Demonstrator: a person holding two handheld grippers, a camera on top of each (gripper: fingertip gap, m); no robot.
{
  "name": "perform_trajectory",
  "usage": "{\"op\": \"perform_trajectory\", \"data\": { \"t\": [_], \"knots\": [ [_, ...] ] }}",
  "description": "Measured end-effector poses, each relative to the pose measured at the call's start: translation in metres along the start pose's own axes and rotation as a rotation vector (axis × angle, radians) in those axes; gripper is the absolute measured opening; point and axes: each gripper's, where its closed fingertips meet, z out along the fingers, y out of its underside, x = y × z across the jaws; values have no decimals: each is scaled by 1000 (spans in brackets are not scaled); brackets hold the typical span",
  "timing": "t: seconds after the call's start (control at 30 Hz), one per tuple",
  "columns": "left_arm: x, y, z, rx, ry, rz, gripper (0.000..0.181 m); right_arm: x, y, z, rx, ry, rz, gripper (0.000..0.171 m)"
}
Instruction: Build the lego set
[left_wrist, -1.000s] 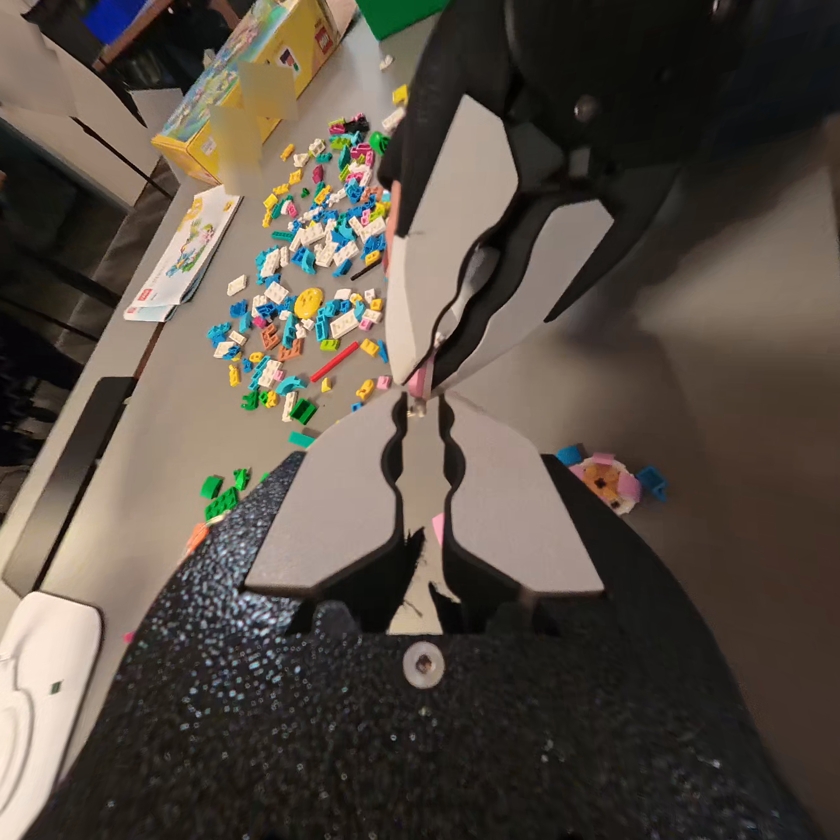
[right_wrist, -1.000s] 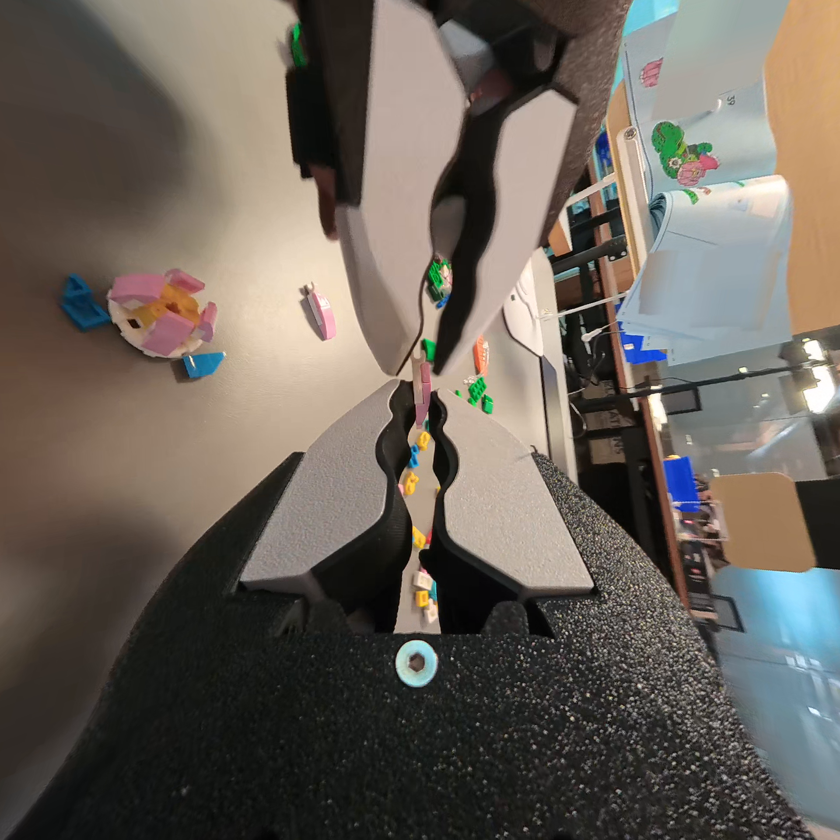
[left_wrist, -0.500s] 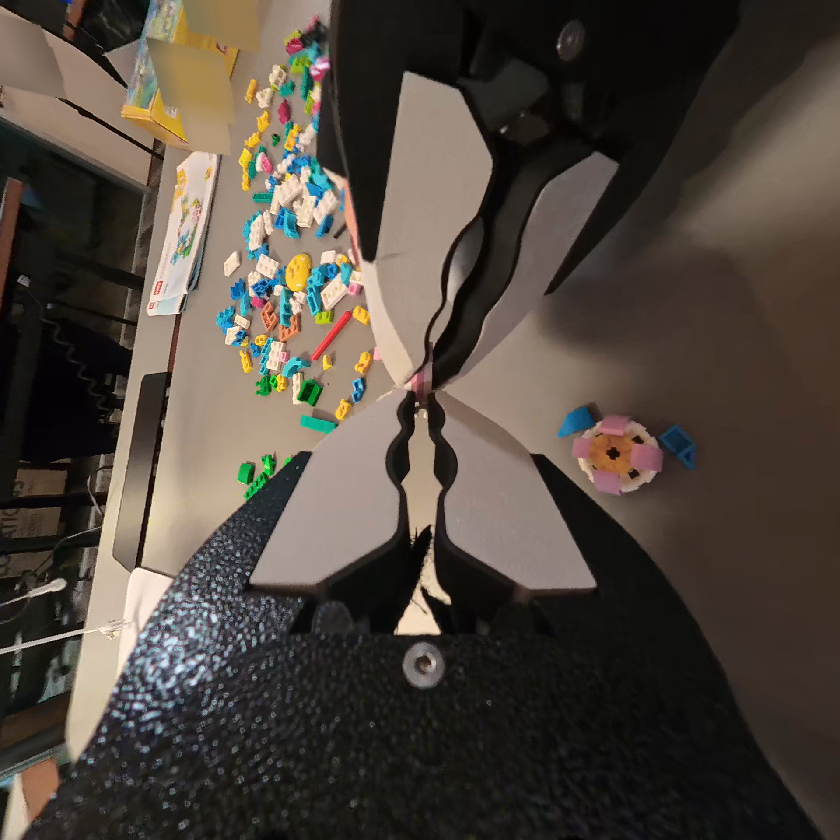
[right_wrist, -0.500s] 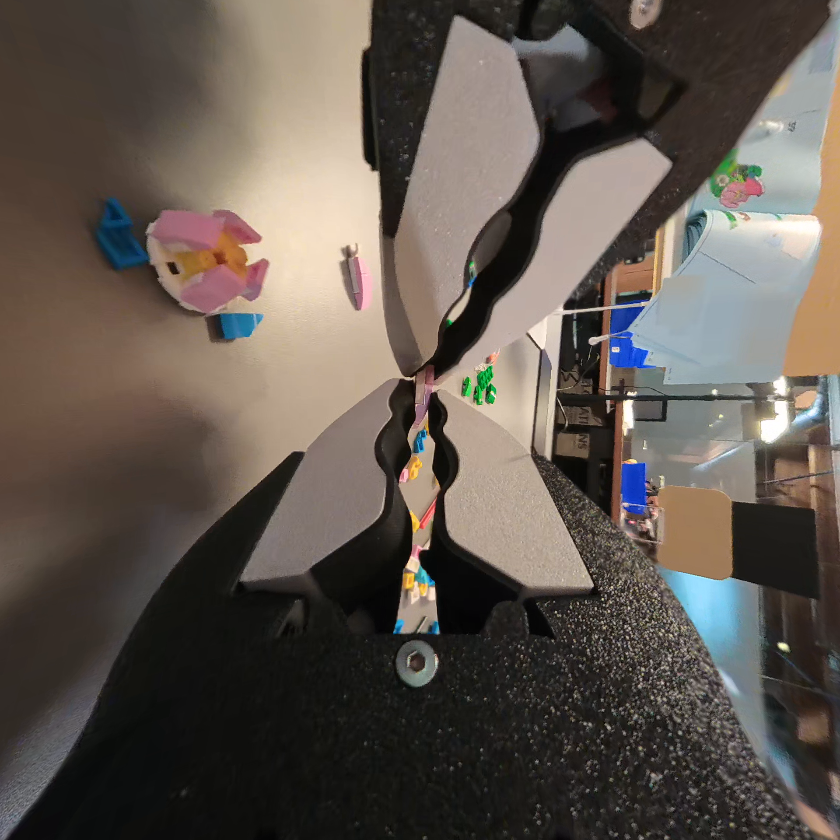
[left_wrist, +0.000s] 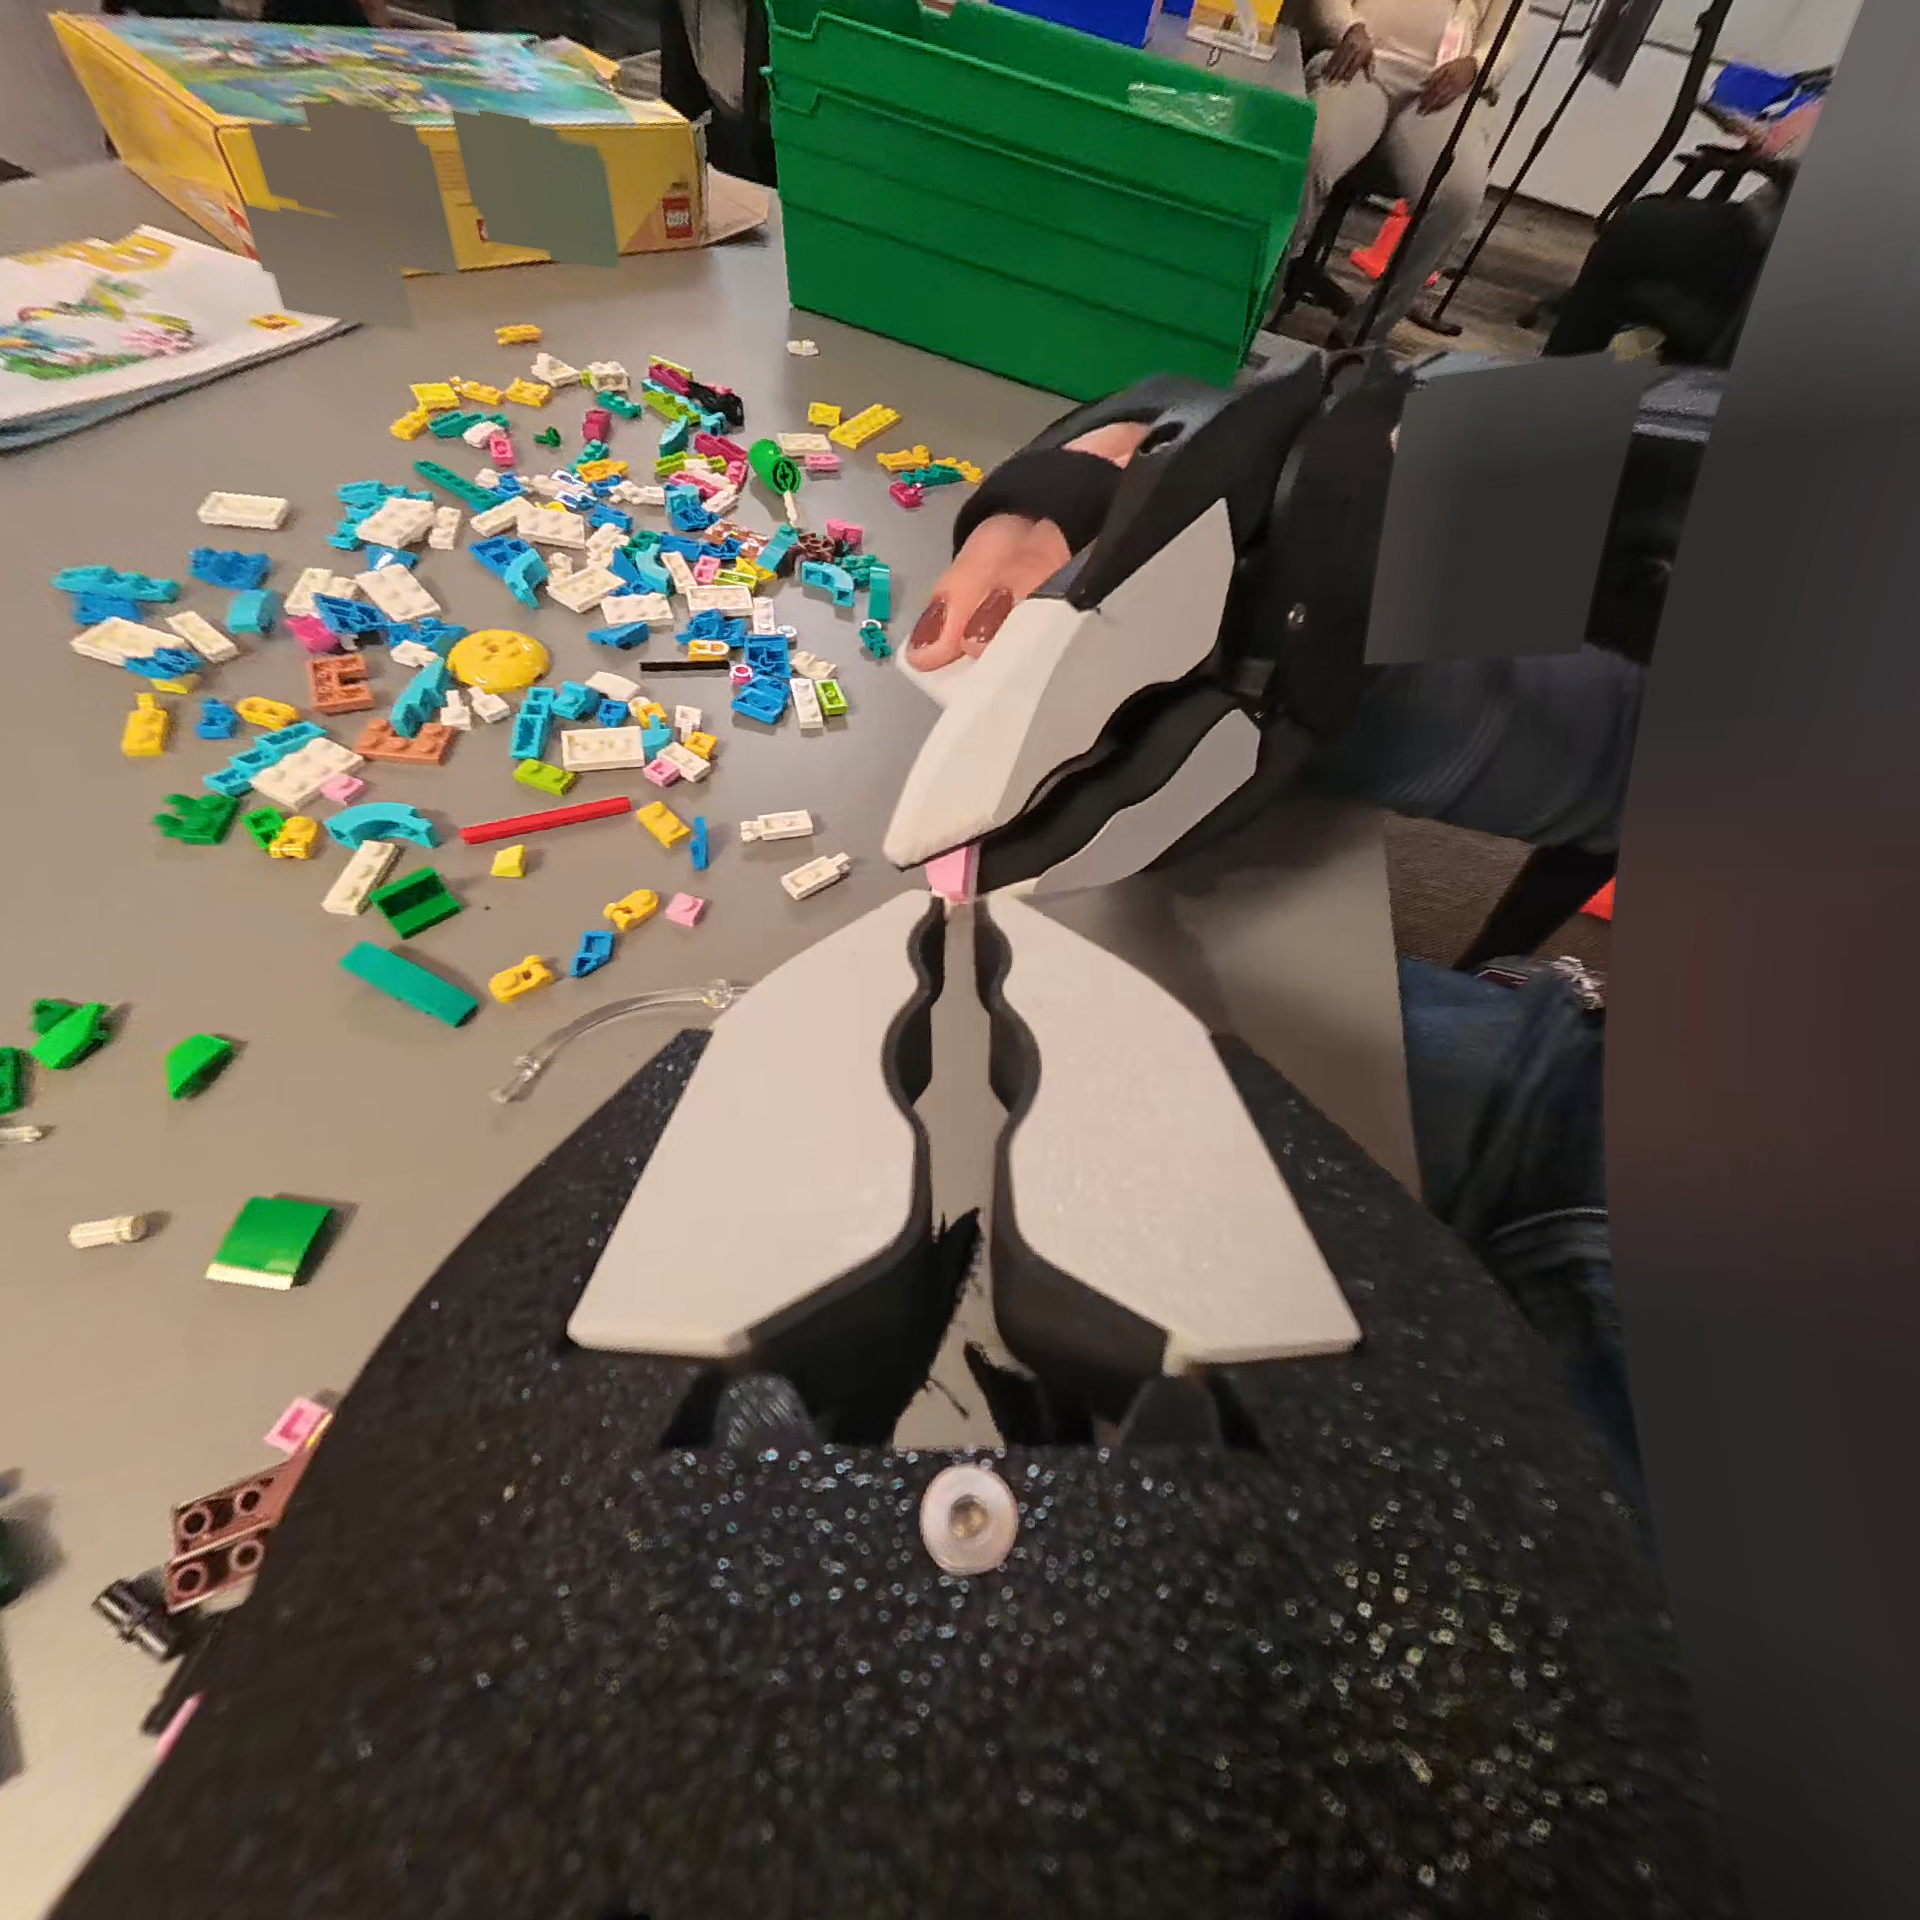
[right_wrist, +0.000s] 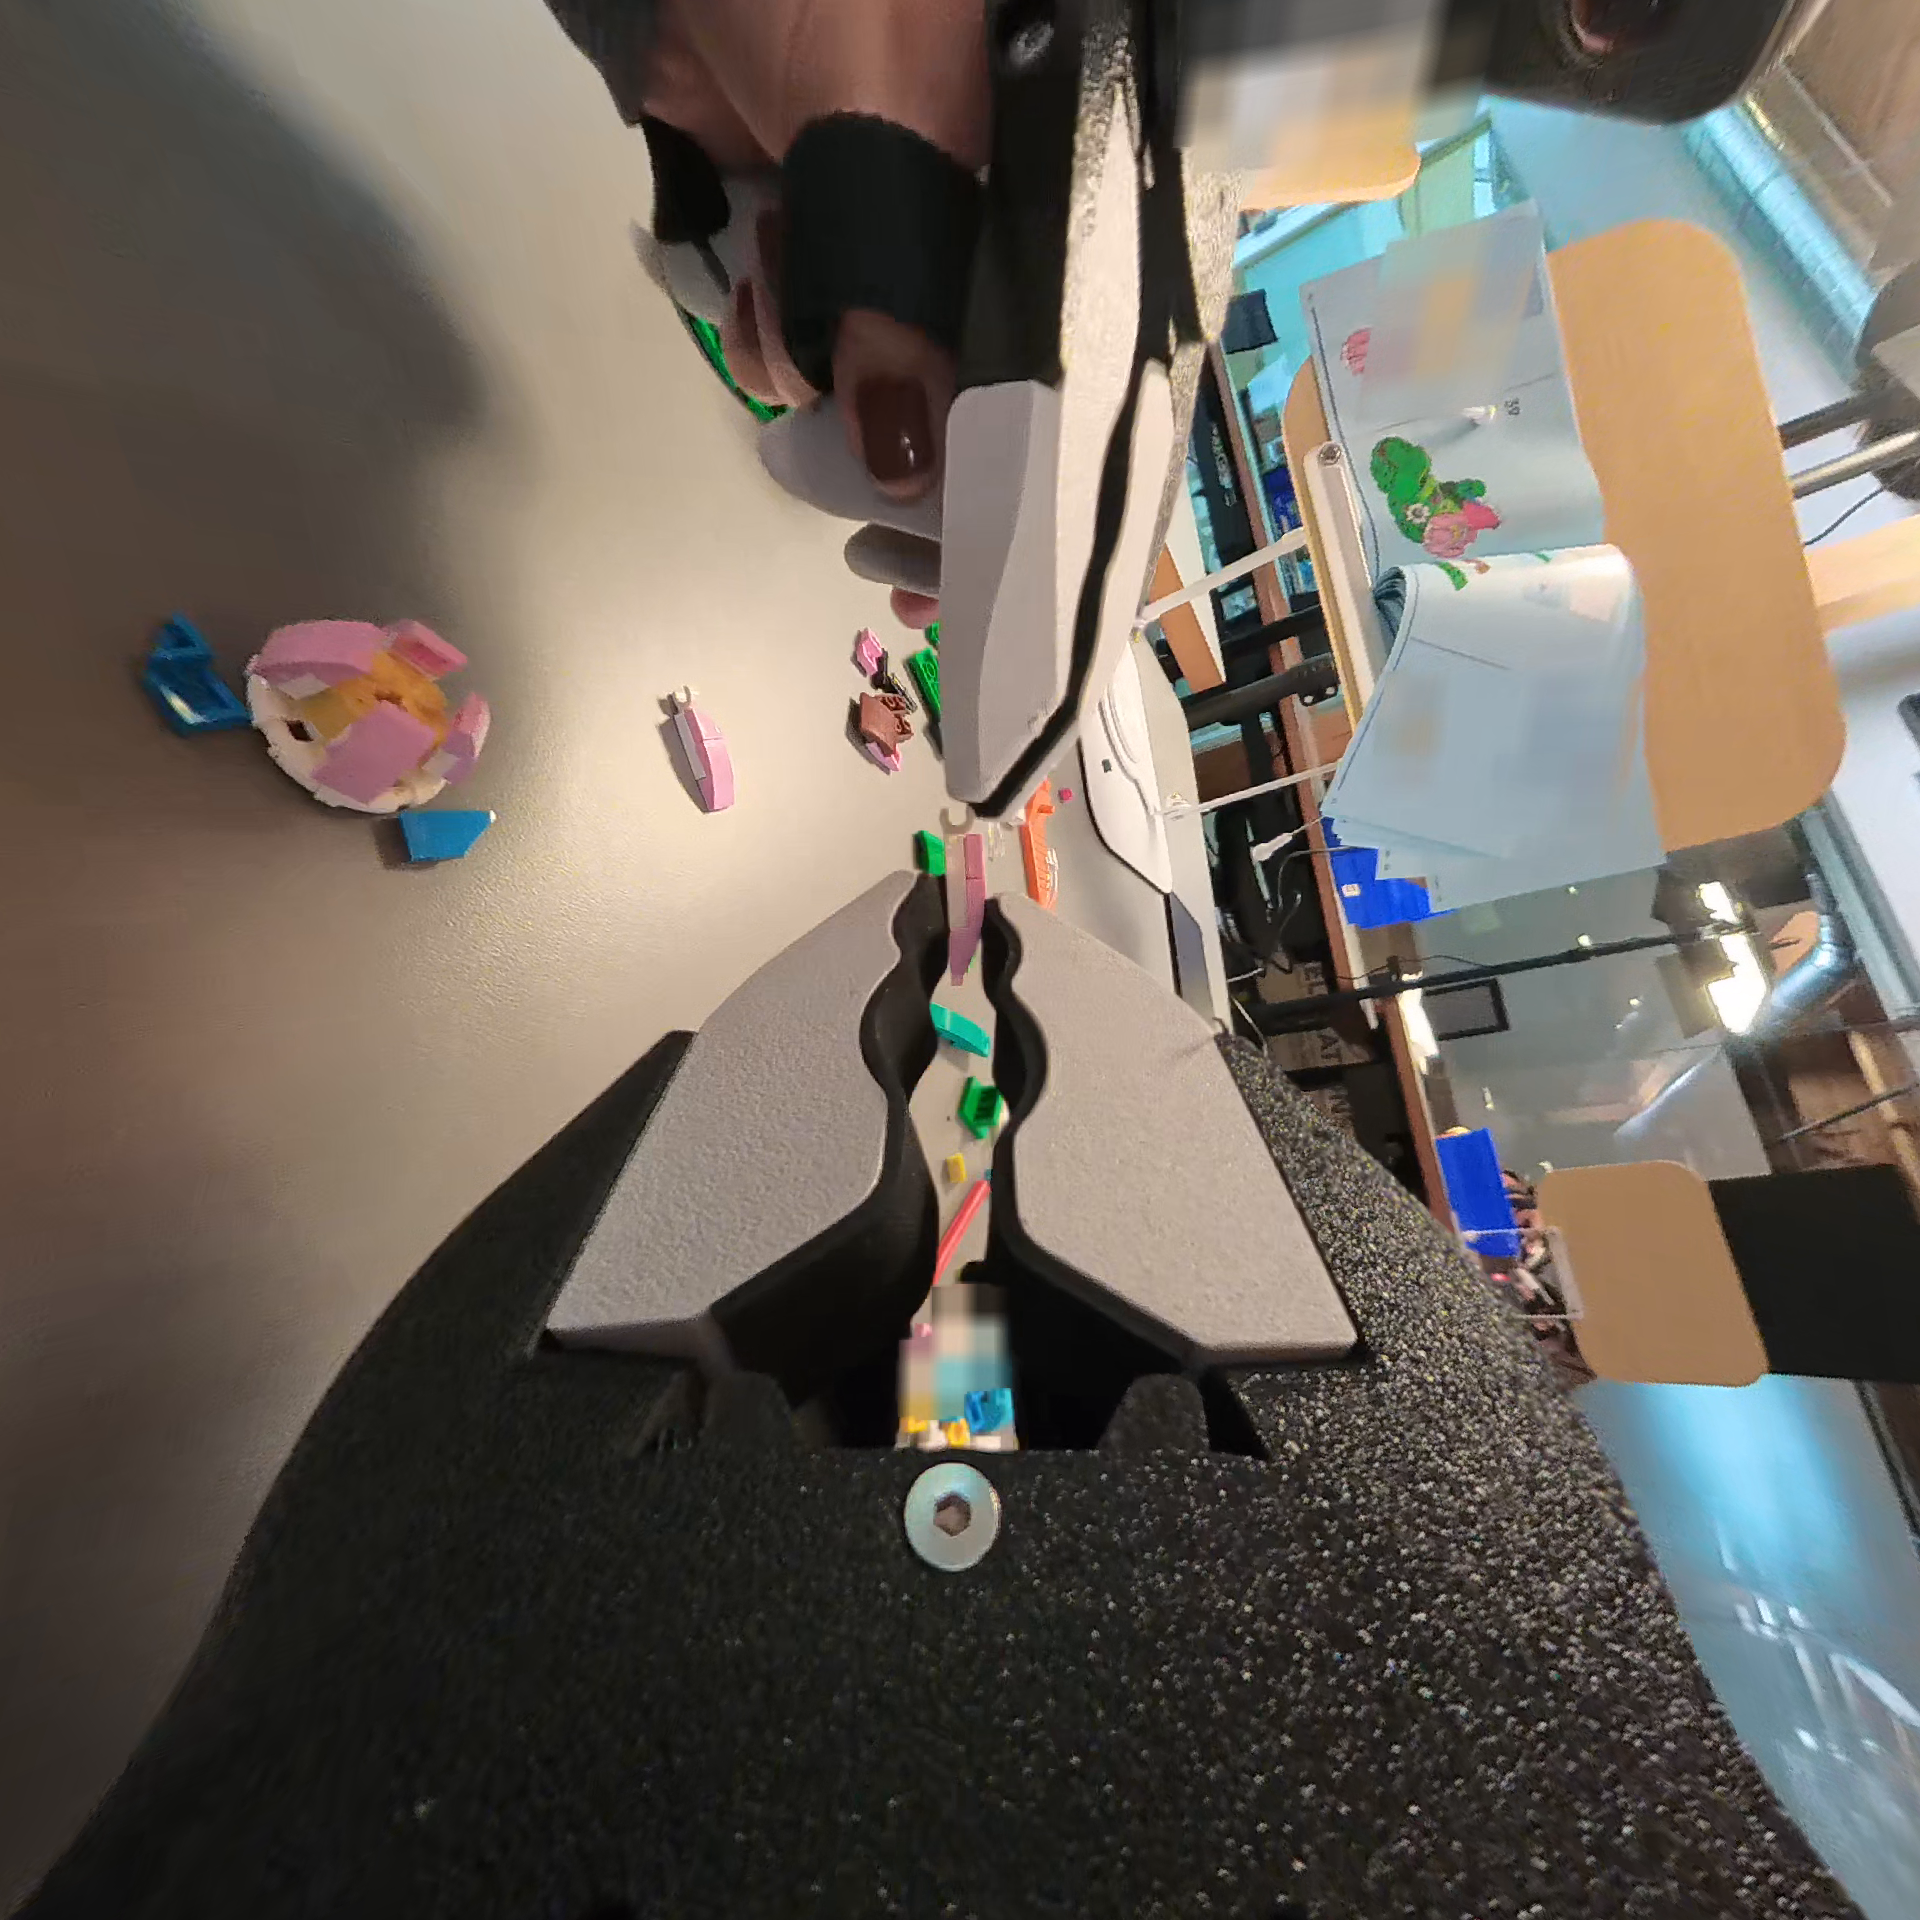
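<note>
My left gripper (left_wrist: 951, 906) and right gripper (right_wrist: 956, 894) meet tip to tip above the grey table (left_wrist: 208, 1195). The right gripper is shut on a small pink petal piece (right_wrist: 966, 904), which also shows in the left wrist view (left_wrist: 954, 873). The left gripper, seen from above in the right wrist view (right_wrist: 977, 810), is shut on a tiny white clip piece (right_wrist: 958, 823) that touches the pink piece. A round pink, white and orange flower build (right_wrist: 358, 717) lies on the table with blue wedges (right_wrist: 442, 831) beside it. A second pink petal (right_wrist: 701, 748) lies near it.
A wide scatter of loose coloured bricks (left_wrist: 540, 623) covers the table. A yellow set box (left_wrist: 416, 156), an instruction booklet (left_wrist: 104, 312) and stacked green bins (left_wrist: 1029, 208) stand at the far side. A seated person's legs (left_wrist: 1507, 1091) are past the table edge on the right. Less than 4 cm separates the two grippers' tips.
Both grippers have swung round together, still tip to tip. The left wrist view now looks level across the brick pile, and the flower build has left that view.
</note>
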Motion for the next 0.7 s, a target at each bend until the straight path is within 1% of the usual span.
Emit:
{"op": "perform_trajectory", "data": {
  "t": [0.07,0.17,0.2,0.27,0.43,0.57,0.63,0.7],
  "knots": [
    [0,0,0,-1,8,-19,8,1,-1,0,7,18,-32,7],
    [-5,6,0,-40,-24,-29,21,6,-5,-3,27,61,-63,6],
    [-3,5,0,-30,-9,-30,21,7,-7,-4,38,73,-74,6],
    [6,-3,1,20,48,-26,9,8,-11,-6,58,92,-106,6],
    [9,-4,2,17,32,51,5,10,-12,-8,59,124,-168,6],
    [5,-6,0,19,-44,206,3,13,-14,-8,77,146,-145,6],
    [2,-6,0,10,-112,322,2,15,-11,-8,81,149,-106,11],
    [-1,-4,0,-11,-173,458,2,17,-4,-9,74,132,-52,19]
  ]
}}
